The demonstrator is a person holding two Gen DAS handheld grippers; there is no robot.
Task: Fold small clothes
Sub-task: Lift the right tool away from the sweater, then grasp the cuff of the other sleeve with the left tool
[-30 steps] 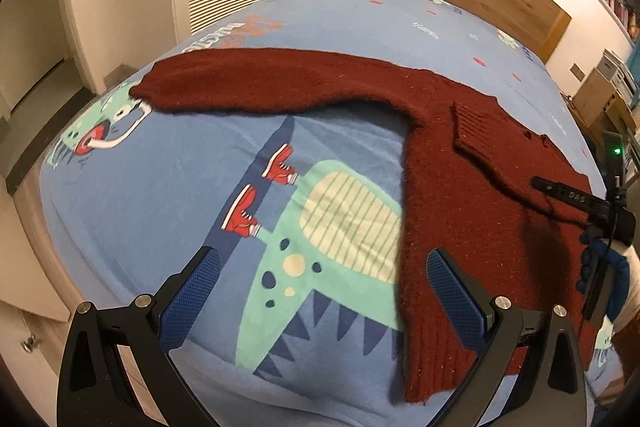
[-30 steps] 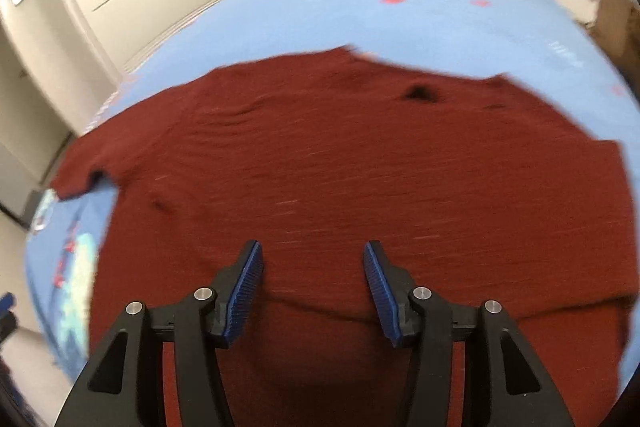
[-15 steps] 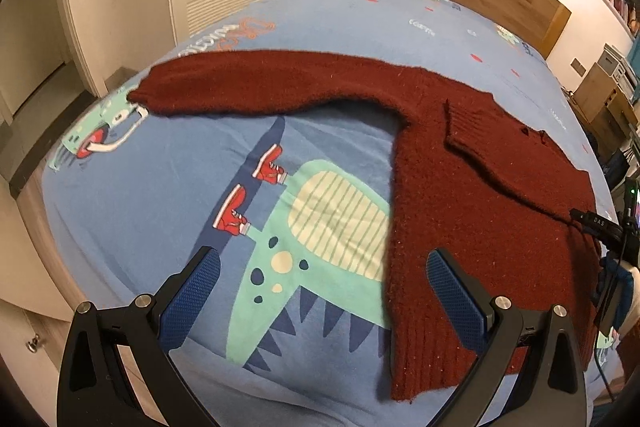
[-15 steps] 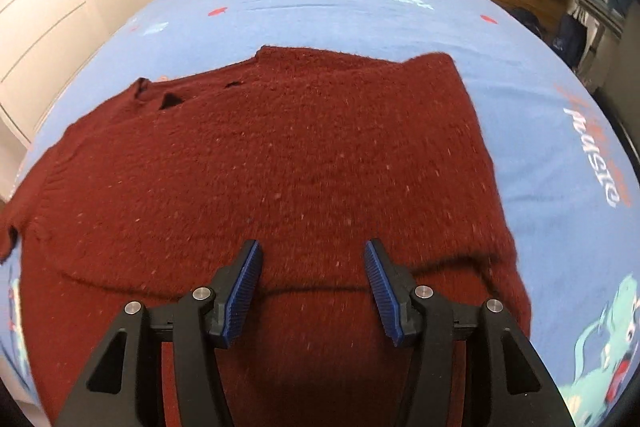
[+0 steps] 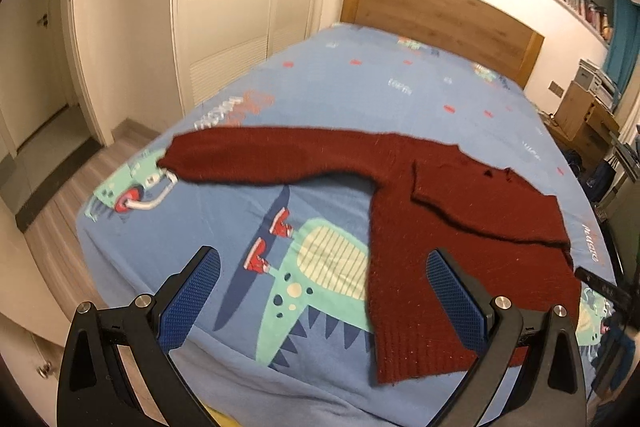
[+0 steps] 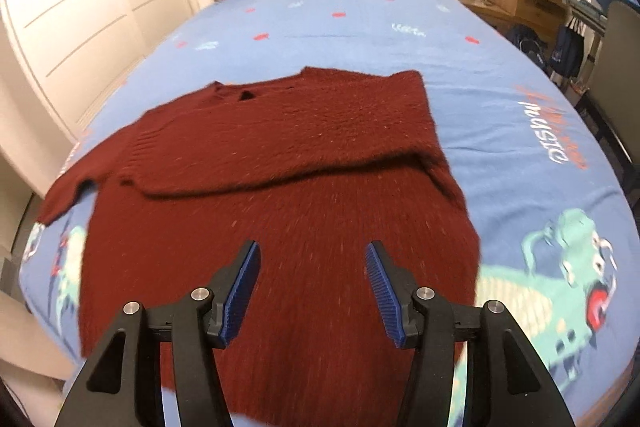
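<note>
A: Where is the sweater?
B: Dark red sweater (image 6: 280,195) flat on the bed (image 6: 500,99), one sleeve folded across.
A: Jaws?
B: Left gripper (image 5: 320,301) wide open, empty; right gripper (image 6: 312,291) parted, just widened, nothing between.

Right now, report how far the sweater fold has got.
Done: one sleeve lies folded across the sweater. In hand: nothing; the left gripper and right gripper hang open above it. Left: the other sleeve, spread flat on the bed, then the body.
</note>
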